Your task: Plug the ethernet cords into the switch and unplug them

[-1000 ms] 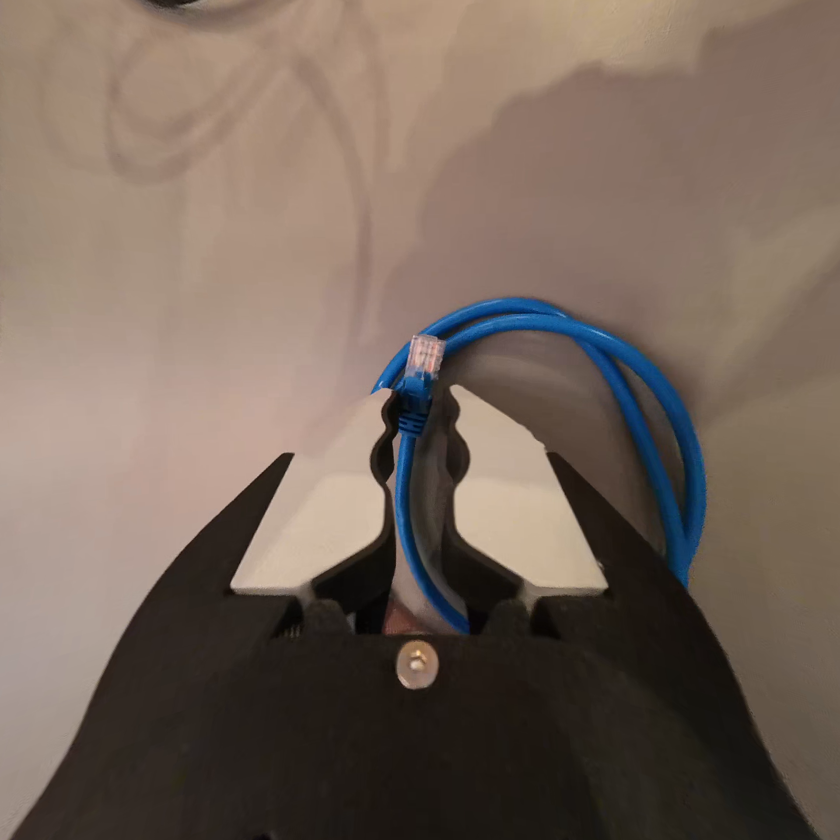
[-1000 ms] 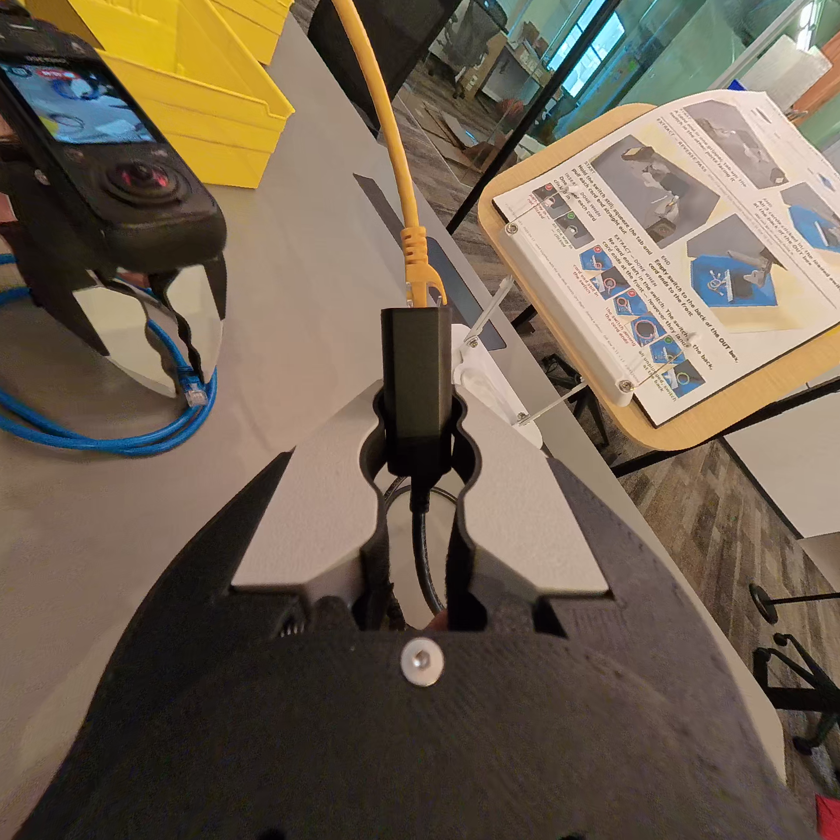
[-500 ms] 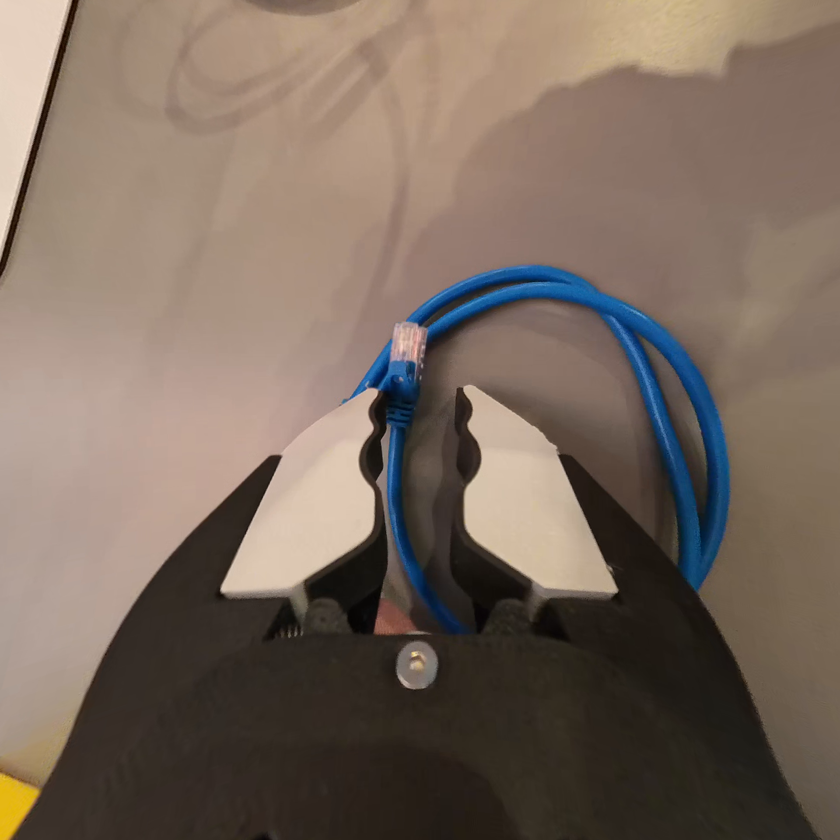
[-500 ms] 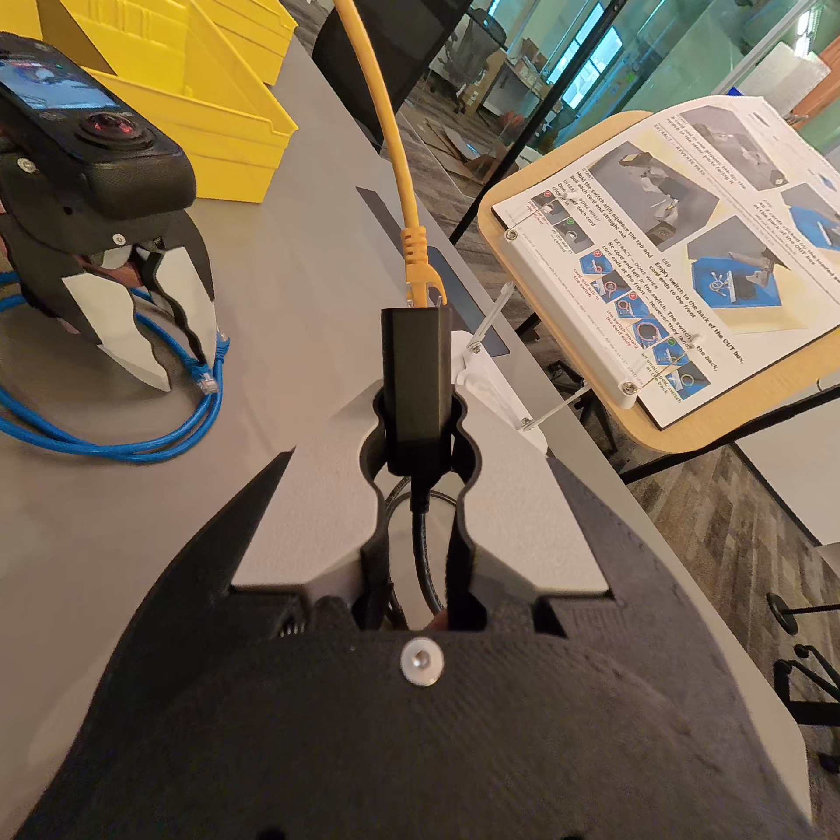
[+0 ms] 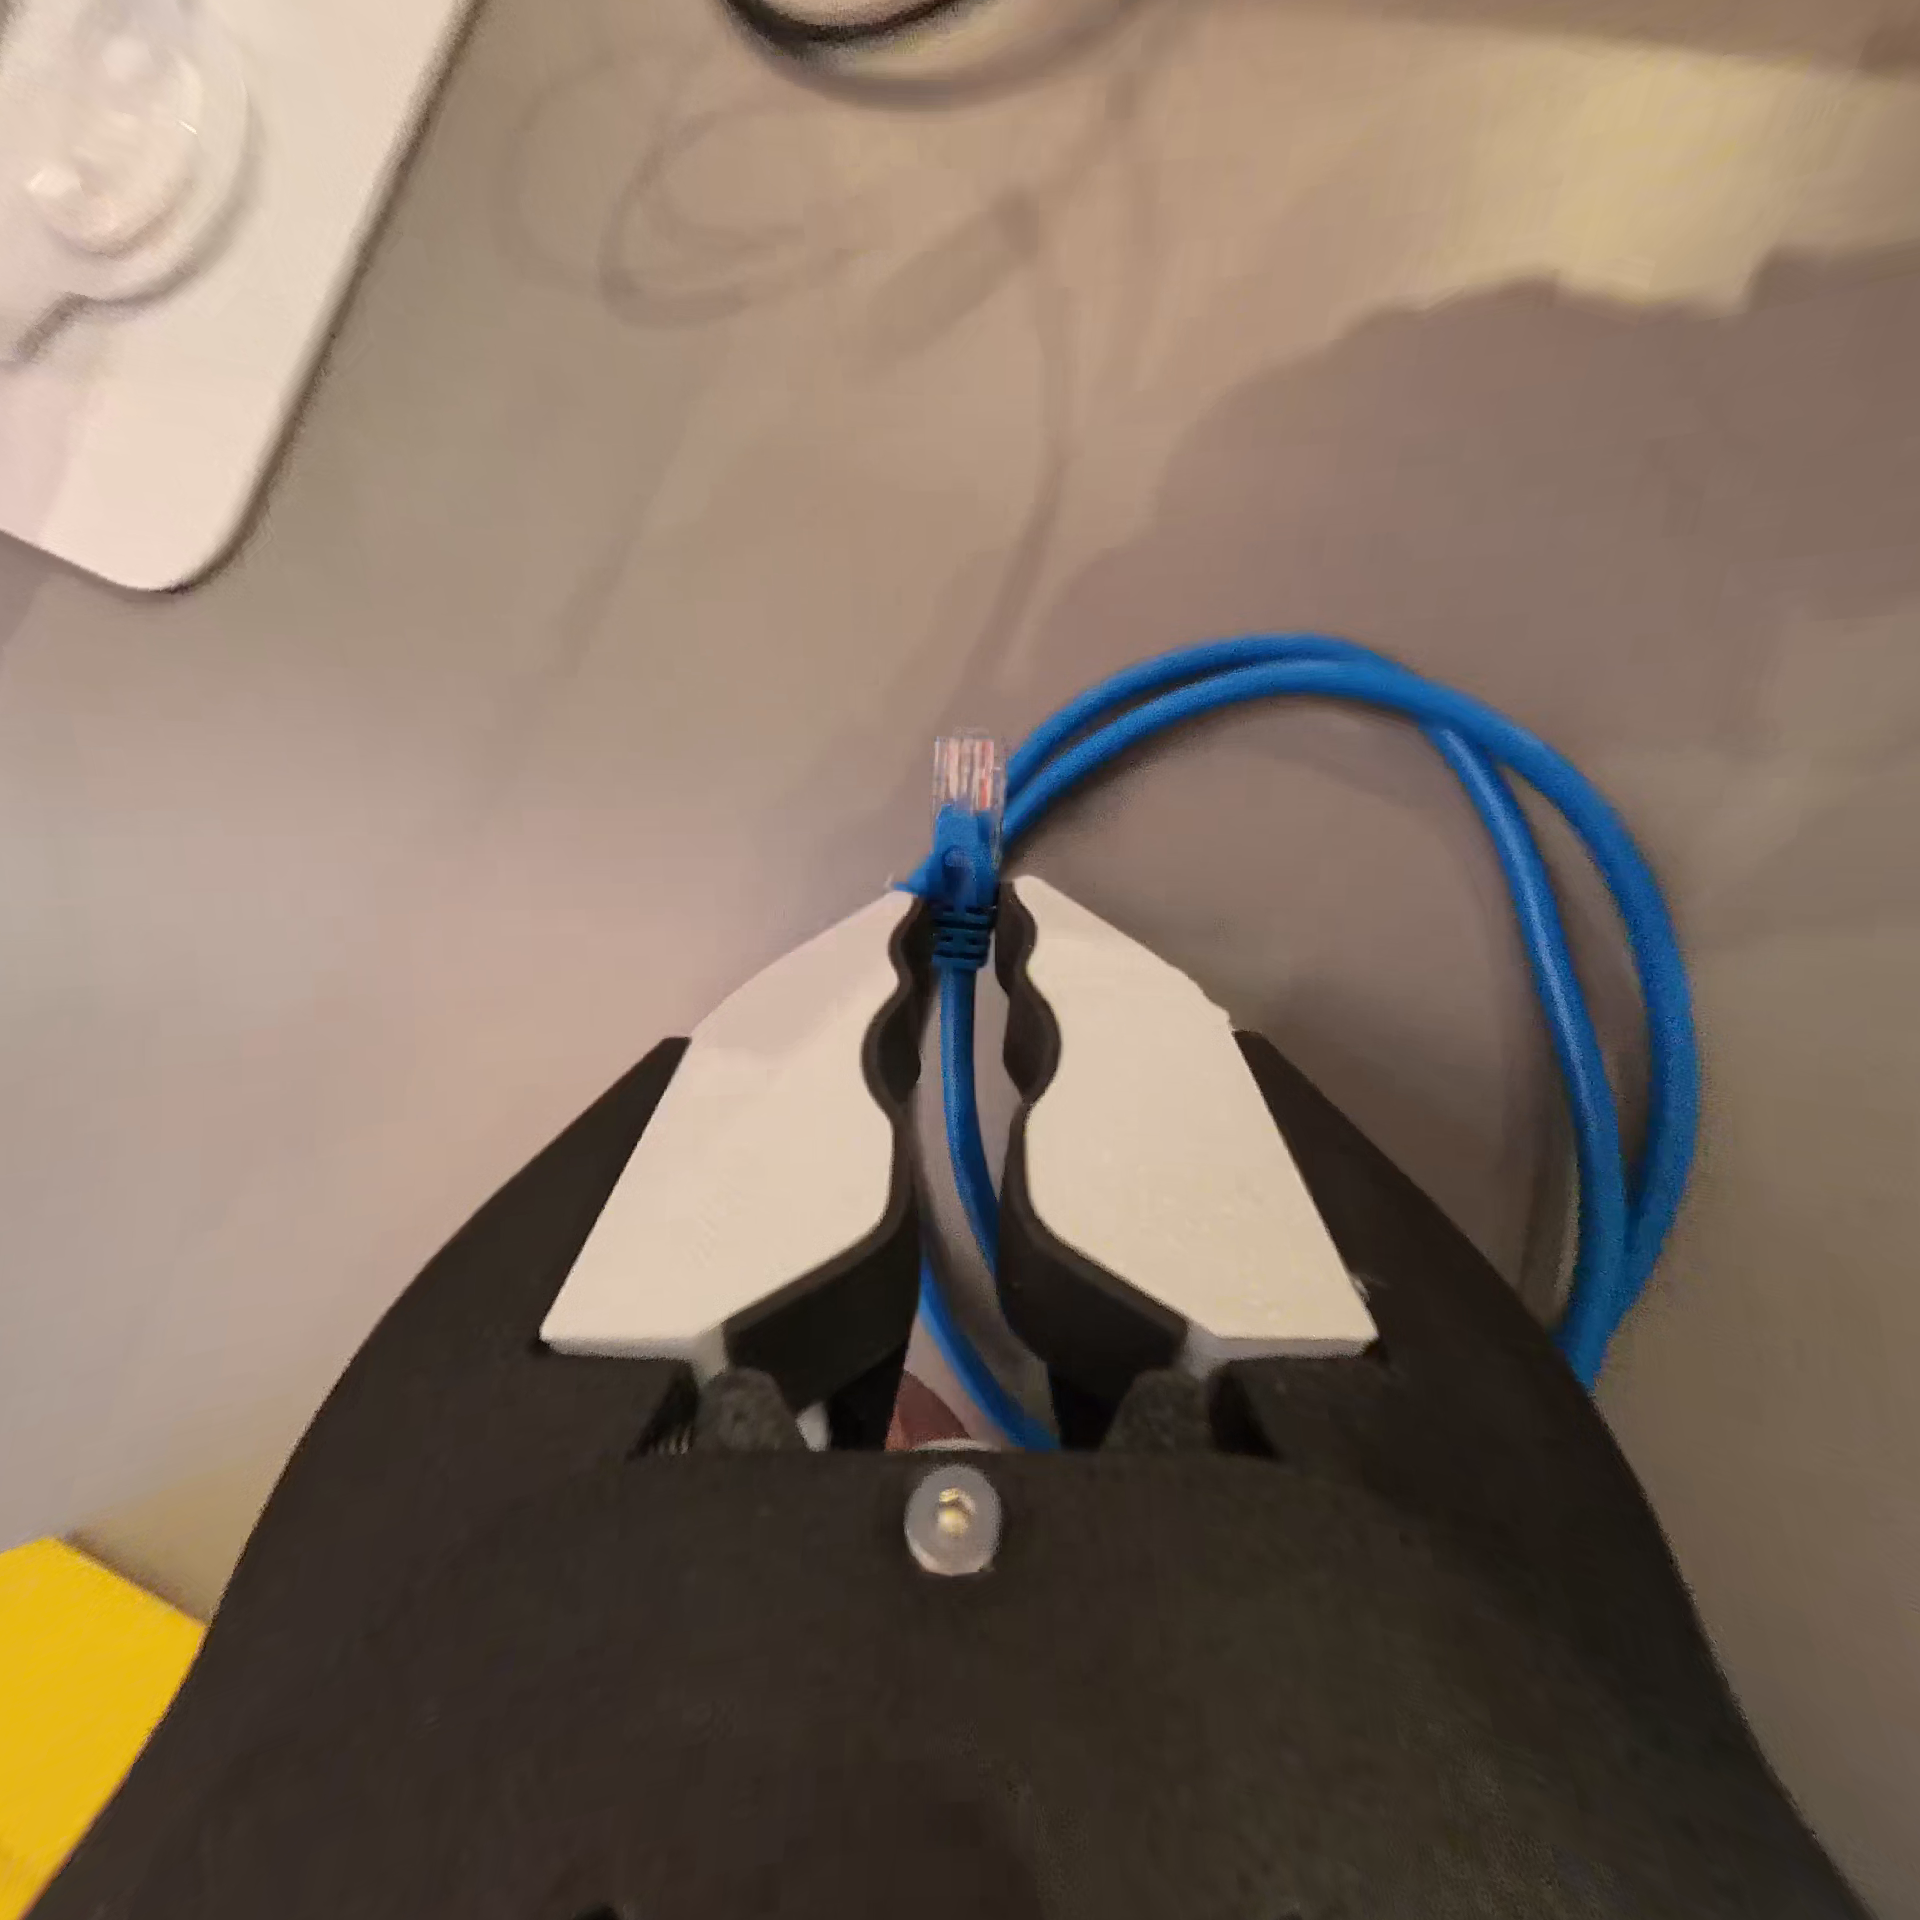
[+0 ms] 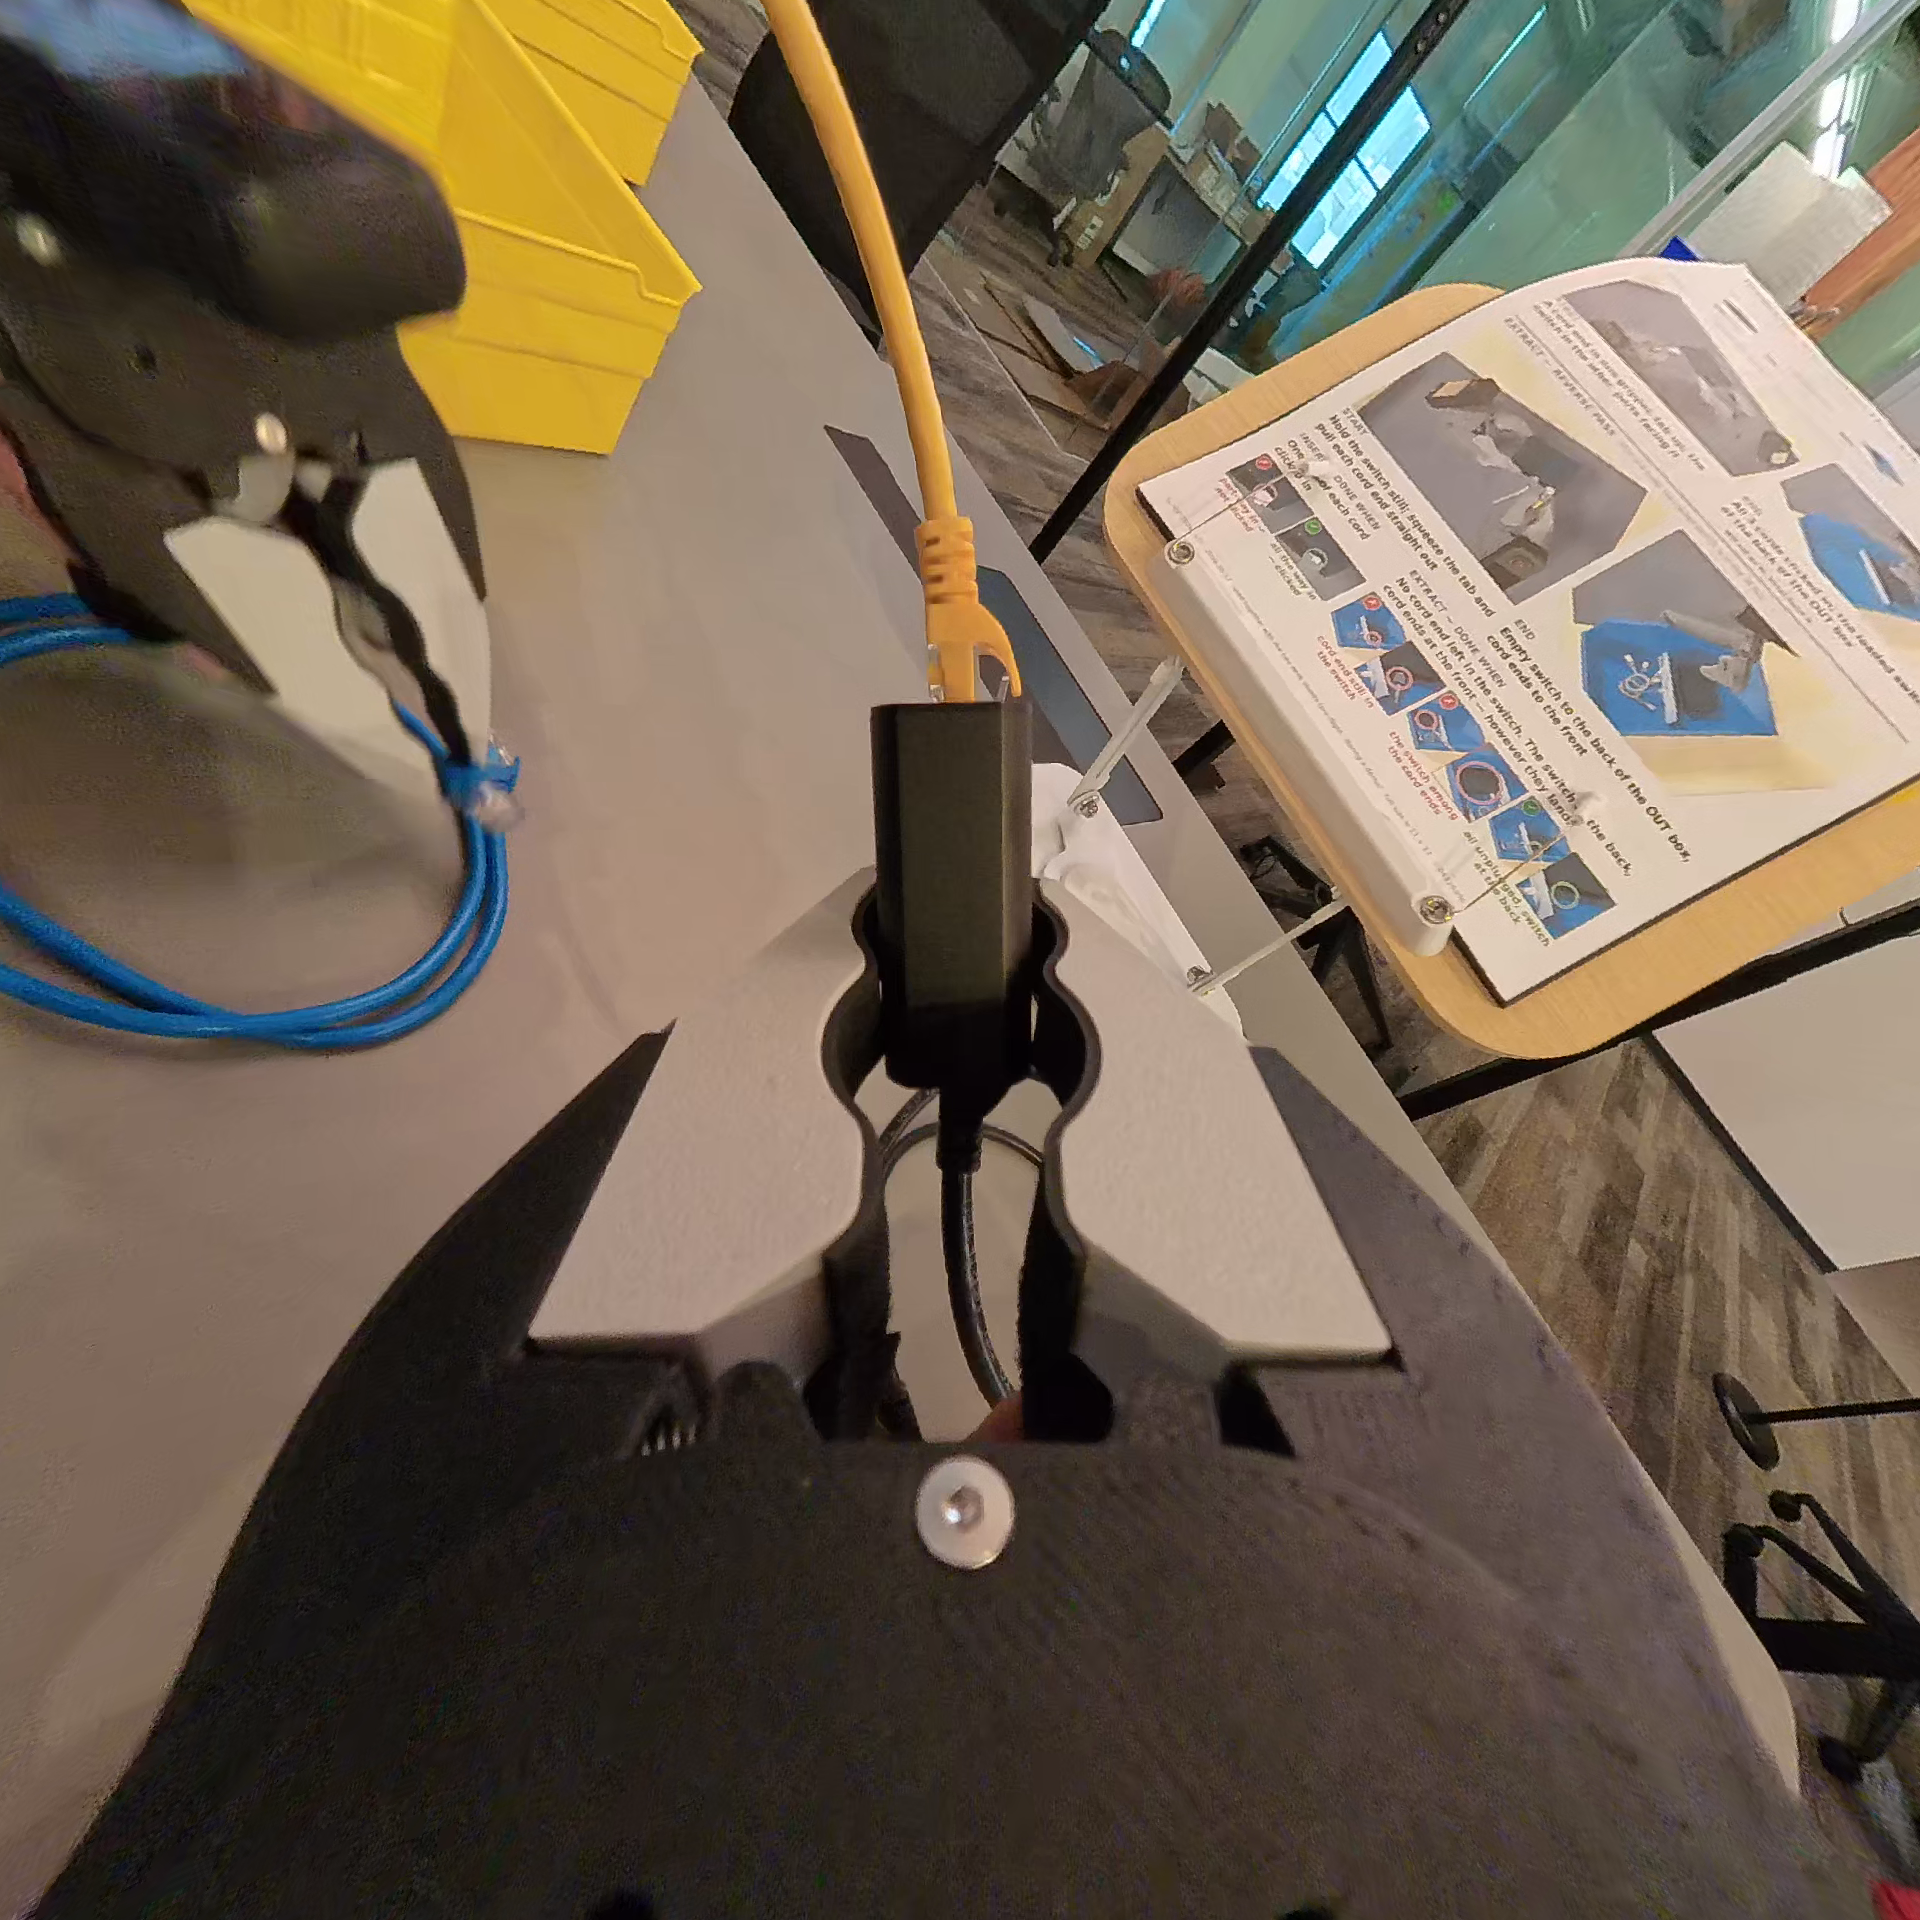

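While the black switch (image 6: 951,873) stands upright between the clenched fingers of the right gripper (image 6: 956,935), a yellow ethernet cord (image 6: 883,301) sits plugged into its far end and rises away toward the top of the right wrist view, and a thin black cable (image 6: 966,1278) trails from its near end back between the fingers. To the left, the left gripper (image 5: 961,914) is pinched tight on the boot of the blue ethernet cord (image 5: 1538,852), its clear plug (image 5: 969,769) poking out just past the fingertips and tilted down toward the surface; the rest of that cord lies in a loose double loop on the table to the right of the fingers in the left wrist view. The table (image 6: 644,644) is a plain grey top, marked with soft shadows. On its far left sit stacked yellow bins (image 6: 561,260), and a white sheet (image 5: 156,312) lies at the far left in the left wrist view. Off the table's right edge, a pale wooden stand (image 6: 1299,977) carries a printed instruction sheet (image 6: 1621,582) with photos. Beyond lie patterned wood-look flooring (image 6: 1621,1205), black posts and green-tinted glass walls (image 6: 1558,156).
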